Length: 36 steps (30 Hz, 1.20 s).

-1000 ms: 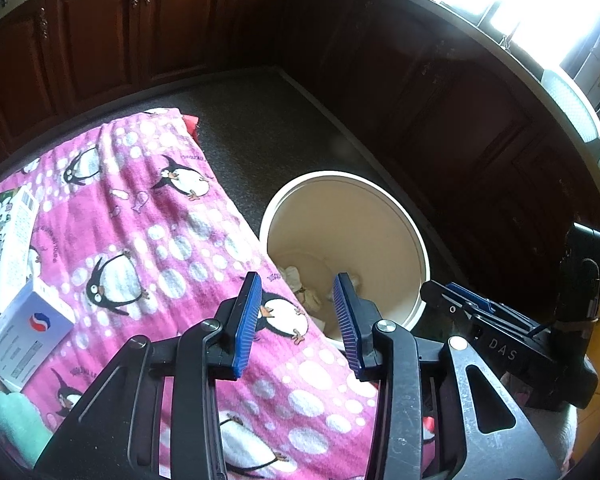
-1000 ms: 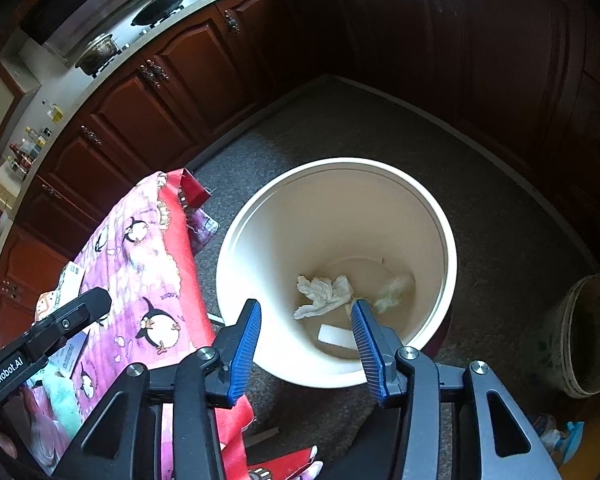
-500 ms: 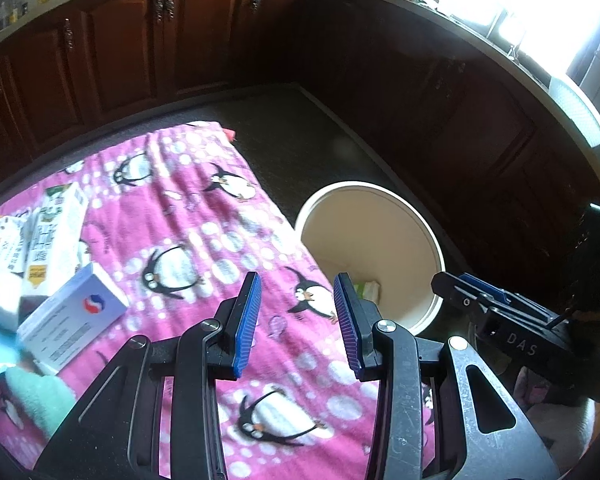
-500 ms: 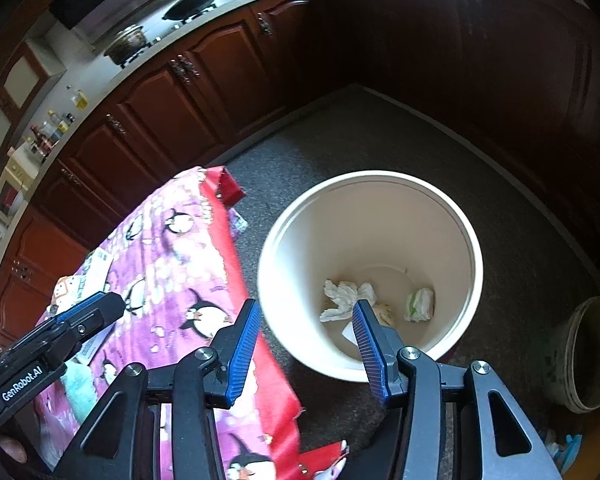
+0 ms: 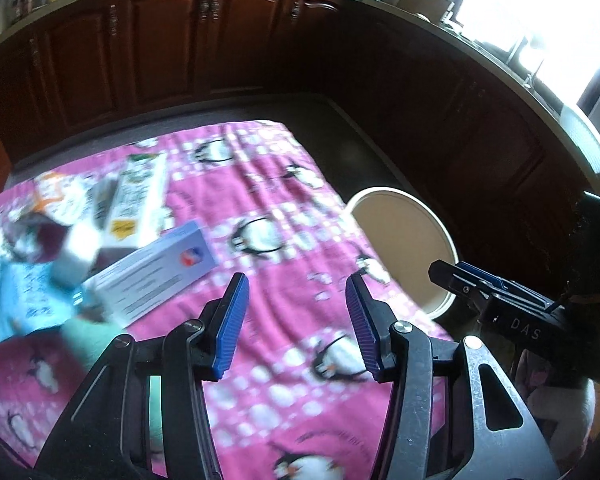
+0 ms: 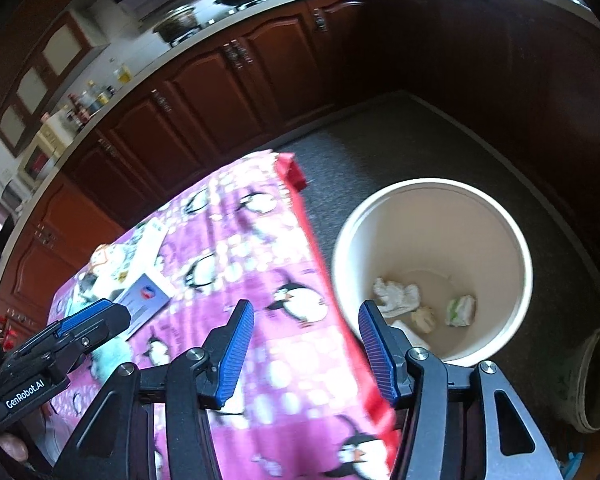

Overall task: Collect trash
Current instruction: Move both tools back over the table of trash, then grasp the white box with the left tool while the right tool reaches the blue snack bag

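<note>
Nearest in the left wrist view: left gripper (image 5: 294, 322) partly open, jaws just opened wider, nothing between the blue pads, only pink penguin cloth (image 5: 284, 240) beneath. Same on the other side: right gripper (image 6: 306, 350) partly open, jaws just widening, empty, poised over the cloth's red-trimmed edge.

Step in hand, by judgement: a reach toward the next piece of trash on the cloth. To do well: widen further before descent, since the white and blue box (image 5: 156, 276) looks broader than the present gap; approach across its short side; come down steeply and close squarely so the box does not skid on soft fabric. One item per claw, to avoid dragging neighbours off the pile.

Further out on the left: a blurred heap with a tall green-printed carton (image 5: 136, 204), a light blue packet (image 5: 24, 300) and a teal soft piece (image 5: 88, 338) just beside the box; exact contact among them unclear through blur.

Beyond the cloth's right edge, on the dark floor: white bucket (image 6: 432, 268).

Only in the right wrist view: the bucket's bottom, with crumpled tissue (image 6: 396, 294) and two small wads. Only in the left wrist view: the heap at close range, and only an upper inner wall of the bucket.
</note>
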{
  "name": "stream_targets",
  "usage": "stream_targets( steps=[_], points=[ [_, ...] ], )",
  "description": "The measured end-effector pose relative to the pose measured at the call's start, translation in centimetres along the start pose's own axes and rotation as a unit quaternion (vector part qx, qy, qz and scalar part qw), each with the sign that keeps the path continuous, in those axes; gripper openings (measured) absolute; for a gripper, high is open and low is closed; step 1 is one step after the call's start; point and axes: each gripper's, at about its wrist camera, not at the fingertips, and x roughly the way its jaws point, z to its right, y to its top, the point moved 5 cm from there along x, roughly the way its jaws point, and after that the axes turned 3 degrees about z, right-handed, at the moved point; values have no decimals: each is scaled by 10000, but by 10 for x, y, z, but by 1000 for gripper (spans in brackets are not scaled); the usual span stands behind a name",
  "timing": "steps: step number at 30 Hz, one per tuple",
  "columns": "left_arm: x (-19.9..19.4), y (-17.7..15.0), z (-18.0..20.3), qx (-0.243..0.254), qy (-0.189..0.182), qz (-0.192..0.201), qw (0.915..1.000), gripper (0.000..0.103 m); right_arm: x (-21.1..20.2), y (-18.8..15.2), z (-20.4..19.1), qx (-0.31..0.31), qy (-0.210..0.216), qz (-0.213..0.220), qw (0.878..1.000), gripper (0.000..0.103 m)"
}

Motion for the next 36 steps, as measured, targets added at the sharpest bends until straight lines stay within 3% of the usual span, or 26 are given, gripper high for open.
stream_targets(
  steps=[10,19,26,36],
  points=[
    [-53,-28,-97,-659,501,172,9964,49,22,-23,-69,-482,591,-403,9963,55],
    [-89,-34,-205,-1497,1213,334,9807,49,43,-28,-138,-976,1084,-649,9872,55],
    [-76,-22,-270,-2026,1464,193,9681,49,71,-18,-204,-1246,1580,-896,9754,55],
    [-33,-5,-303,-2218,1439,-155,9643,49,142,-14,-261,-1132,1770,-1602,9645,55]
  ],
)
